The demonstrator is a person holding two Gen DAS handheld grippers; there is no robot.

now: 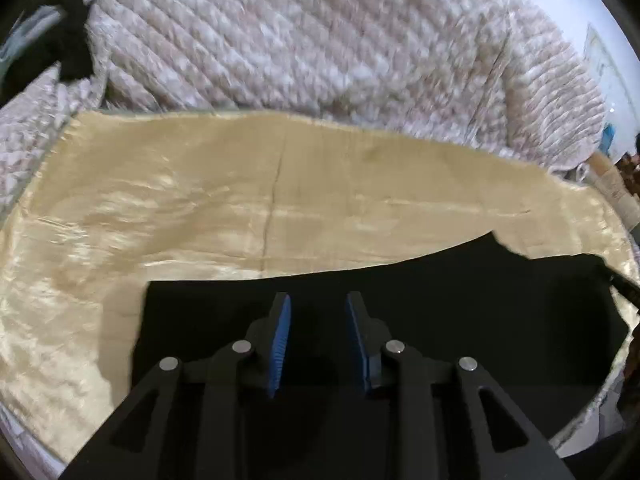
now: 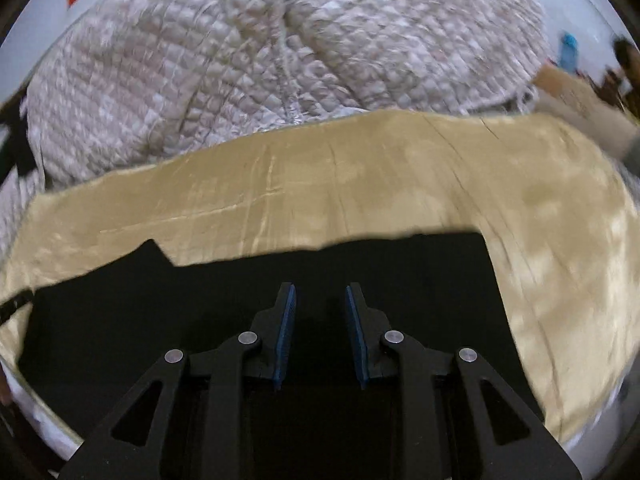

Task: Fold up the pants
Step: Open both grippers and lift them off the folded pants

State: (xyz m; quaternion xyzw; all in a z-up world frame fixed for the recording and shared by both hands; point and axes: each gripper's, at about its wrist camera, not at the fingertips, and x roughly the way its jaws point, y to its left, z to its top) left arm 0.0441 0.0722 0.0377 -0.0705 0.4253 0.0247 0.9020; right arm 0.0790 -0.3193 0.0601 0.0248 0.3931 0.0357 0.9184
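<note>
Pants of black cloth lie flat on a shiny golden cloth that covers the surface beneath; whether that surface is a table or a bed cannot be told. In the left wrist view the black fabric fills the near right part, its left edge straight and its far edge running on a slant up toward the right. In the right wrist view the pants fill the near left part, with a squared corner at the far right and a small flap jutting from the far edge on the left. The left tongs hover over the dark fabric with a clear gap between the blue pads, gripping nothing. The right tongs are likewise parted above the pants, their blue pads apart and bare. Beyond the golden cloth, on the far side, a bulky quilted white blanket is heaped up, also seen in the right view. Both views are somewhat blurred.
</note>
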